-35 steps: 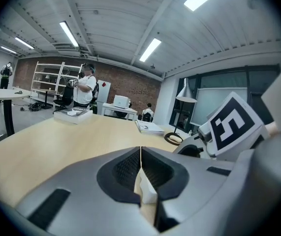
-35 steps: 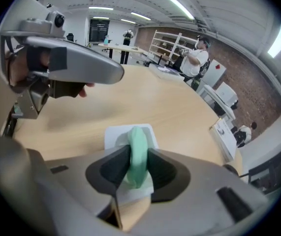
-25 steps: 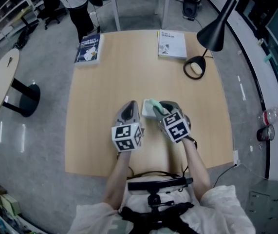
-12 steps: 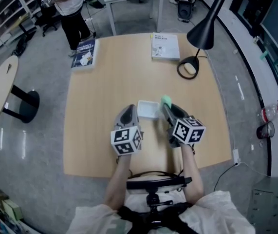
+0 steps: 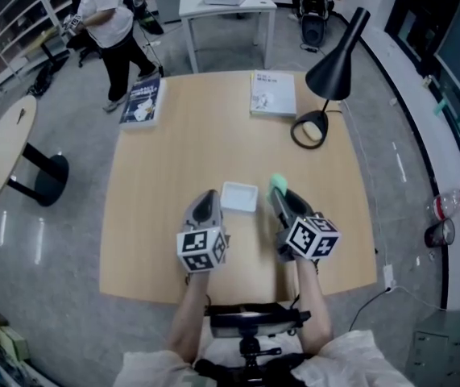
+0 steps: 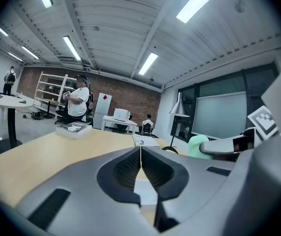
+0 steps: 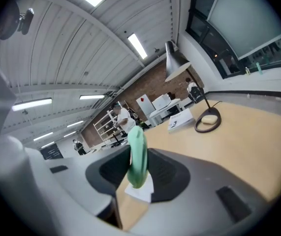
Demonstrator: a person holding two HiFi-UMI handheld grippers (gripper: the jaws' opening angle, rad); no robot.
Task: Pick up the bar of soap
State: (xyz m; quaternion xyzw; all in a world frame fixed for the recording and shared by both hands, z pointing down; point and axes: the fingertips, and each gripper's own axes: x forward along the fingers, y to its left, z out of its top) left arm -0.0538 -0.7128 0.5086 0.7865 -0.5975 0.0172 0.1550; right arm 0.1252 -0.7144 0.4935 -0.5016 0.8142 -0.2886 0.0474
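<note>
A pale green bar of soap (image 5: 277, 185) (image 7: 137, 157) stands on edge between the jaws of my right gripper (image 5: 280, 193) (image 7: 137, 168), which is shut on it and holds it above the wooden table (image 5: 173, 135). It also shows in the left gripper view as a green lump (image 6: 198, 147) at the right. A white soap dish (image 5: 239, 197) (image 7: 140, 190) lies on the table just left of the soap. My left gripper (image 5: 206, 204) (image 6: 140, 167) is shut with nothing in it, left of the dish.
A black desk lamp (image 5: 326, 79) stands at the table's far right. A white booklet (image 5: 273, 94) lies beside it and a blue book (image 5: 142, 100) at the far left corner. A person (image 5: 109, 31) walks beyond the table; a round side table (image 5: 4, 147) stands left.
My right gripper has lifted the soap off the white dish and carried it right and nearer to me. The left gripper has stayed beside the dish. The person behind has walked.
</note>
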